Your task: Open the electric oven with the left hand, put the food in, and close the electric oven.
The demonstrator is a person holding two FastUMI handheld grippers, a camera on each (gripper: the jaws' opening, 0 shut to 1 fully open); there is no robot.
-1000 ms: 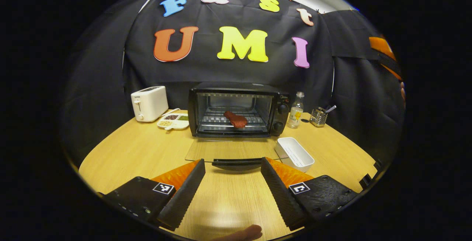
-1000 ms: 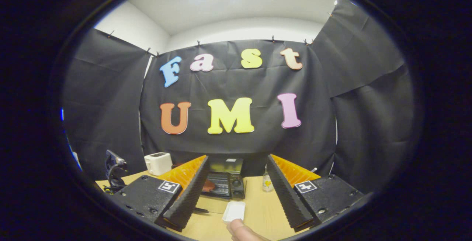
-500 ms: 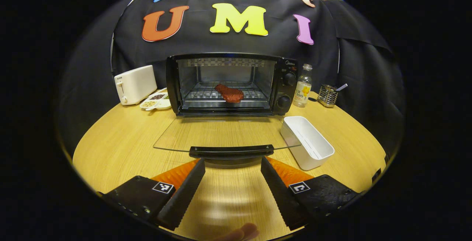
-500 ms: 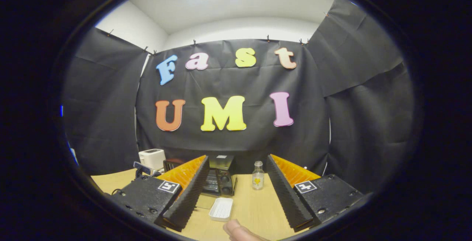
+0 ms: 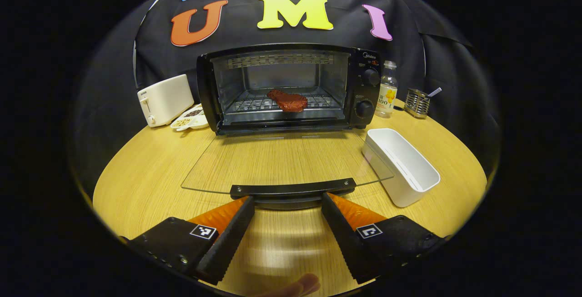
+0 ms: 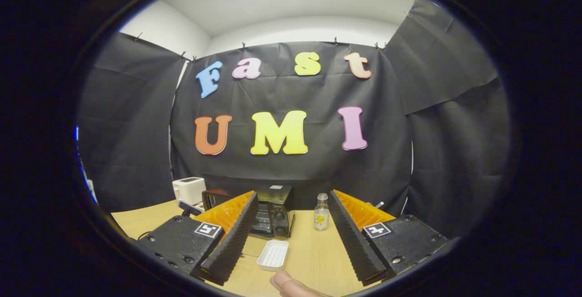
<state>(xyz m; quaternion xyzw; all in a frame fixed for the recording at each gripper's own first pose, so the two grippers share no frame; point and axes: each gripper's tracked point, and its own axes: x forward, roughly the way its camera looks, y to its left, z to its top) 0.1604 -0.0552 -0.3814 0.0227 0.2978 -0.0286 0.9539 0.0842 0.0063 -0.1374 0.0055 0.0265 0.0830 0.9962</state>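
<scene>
oven door lying flat open | steak sitting on rack | left tongs spread, hovering near handle | right tongs spread, gripping nothing

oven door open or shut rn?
Open: the glass door lies flat in front of the oven, food on the rack inside.

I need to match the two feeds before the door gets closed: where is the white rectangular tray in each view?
Left gripper view: the white tray lies right of centre on the table, beside the oven's open glass door.
Right gripper view: the white tray sits low, just left of centre, between this gripper's fingers.
Shared landmark: the clear bottle right of the oven.
</scene>
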